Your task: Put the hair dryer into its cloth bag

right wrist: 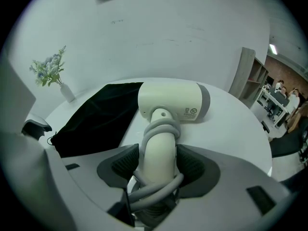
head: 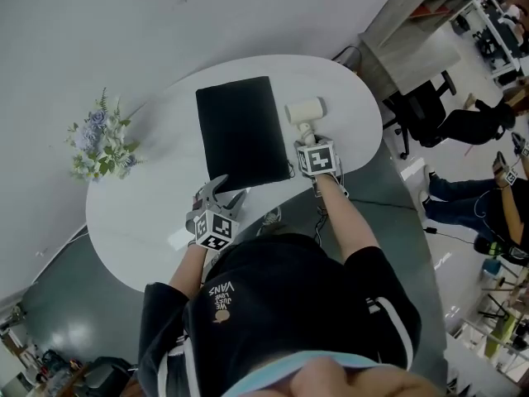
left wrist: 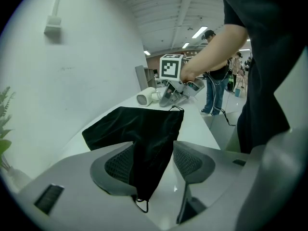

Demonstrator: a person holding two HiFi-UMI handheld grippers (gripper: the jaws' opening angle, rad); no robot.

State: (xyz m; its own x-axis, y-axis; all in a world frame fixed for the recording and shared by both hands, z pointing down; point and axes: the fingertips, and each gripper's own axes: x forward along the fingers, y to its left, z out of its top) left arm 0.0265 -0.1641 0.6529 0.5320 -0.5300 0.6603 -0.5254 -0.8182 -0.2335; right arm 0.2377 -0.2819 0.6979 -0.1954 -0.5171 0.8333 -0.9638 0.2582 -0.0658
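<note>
A flat black cloth bag (head: 240, 131) lies on the white oval table (head: 140, 213). Beside it, to the right, rests the cream hair dryer (head: 305, 110), its grey cord wound round the handle (right wrist: 159, 153). My left gripper (left wrist: 153, 160) is open at the bag's near corner. The cloth (left wrist: 134, 124) lies between the jaws, and a drawstring loop (left wrist: 141, 205) hangs at the corner. My right gripper (right wrist: 158, 165) straddles the dryer's handle, pads close beside it. The dryer (right wrist: 168, 100) still lies on the table.
A vase of blue flowers (head: 101, 139) stands at the table's left end. Beyond the table on the right are a wooden cabinet (head: 413, 31), an office chair (head: 430, 110) and a seated person (head: 488, 197). The table's near edge runs just under both grippers.
</note>
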